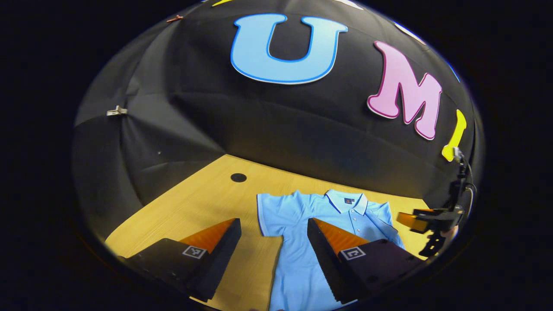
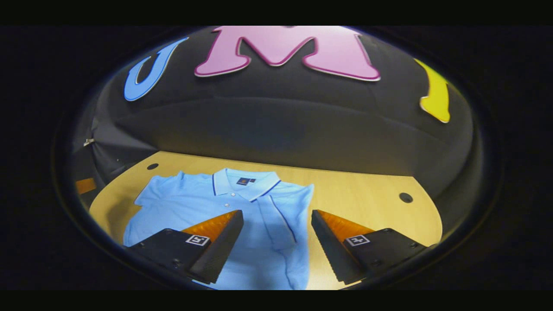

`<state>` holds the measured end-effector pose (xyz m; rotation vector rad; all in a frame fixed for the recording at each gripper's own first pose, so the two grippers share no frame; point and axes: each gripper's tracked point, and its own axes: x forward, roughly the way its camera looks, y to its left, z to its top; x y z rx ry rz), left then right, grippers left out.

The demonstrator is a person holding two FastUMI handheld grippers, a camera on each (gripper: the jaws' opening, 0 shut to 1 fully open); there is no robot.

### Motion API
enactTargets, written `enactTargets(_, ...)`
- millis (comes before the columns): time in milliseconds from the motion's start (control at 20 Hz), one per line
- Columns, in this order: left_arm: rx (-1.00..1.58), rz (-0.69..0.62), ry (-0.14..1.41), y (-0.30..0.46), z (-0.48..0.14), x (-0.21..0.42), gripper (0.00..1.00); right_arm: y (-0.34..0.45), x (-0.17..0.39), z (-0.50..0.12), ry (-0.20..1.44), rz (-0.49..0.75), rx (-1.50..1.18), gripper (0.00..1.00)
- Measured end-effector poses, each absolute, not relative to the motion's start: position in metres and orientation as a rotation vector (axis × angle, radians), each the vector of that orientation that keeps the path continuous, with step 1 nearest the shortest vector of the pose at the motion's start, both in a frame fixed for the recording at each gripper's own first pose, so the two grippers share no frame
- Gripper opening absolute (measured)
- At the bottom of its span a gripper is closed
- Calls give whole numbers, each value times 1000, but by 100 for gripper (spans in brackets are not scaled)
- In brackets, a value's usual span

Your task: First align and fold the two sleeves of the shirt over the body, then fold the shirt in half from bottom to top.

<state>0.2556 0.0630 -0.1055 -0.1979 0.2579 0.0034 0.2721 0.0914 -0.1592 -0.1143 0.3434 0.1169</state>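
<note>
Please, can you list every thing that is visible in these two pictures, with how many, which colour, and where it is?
Shirt: one, light blue with a dark-trimmed collar, flat on the table, one sleeve already folded over the body.
Table: one, light wood, under the shirt.
Round holes: two, dark, in the tabletop, near the far corners.
Clips: two, on the black cloth wall.
Left gripper: one, open, over the shirt's spread sleeve.
Right gripper: one, open, over the folded side.

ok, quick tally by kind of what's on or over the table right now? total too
Light blue polo shirt: 1, lying flat on the wooden table, one sleeve already folded over the body
Hand-held grippers: 2, the left hand-held gripper and the right hand-held gripper, both open over the shirt
Round dark table holes: 2
Total: 5
</note>
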Motion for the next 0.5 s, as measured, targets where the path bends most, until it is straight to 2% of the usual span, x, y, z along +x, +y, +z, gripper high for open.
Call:
enactTargets(250, -169, -34, 340, 66, -136, 334, 96, 33, 232, -131, 248, 38, -66, 98)
enactTargets(500, -63, 57, 454, 91, -175, 395, 96, -3, 182, -129, 182, -23, -40, 98)
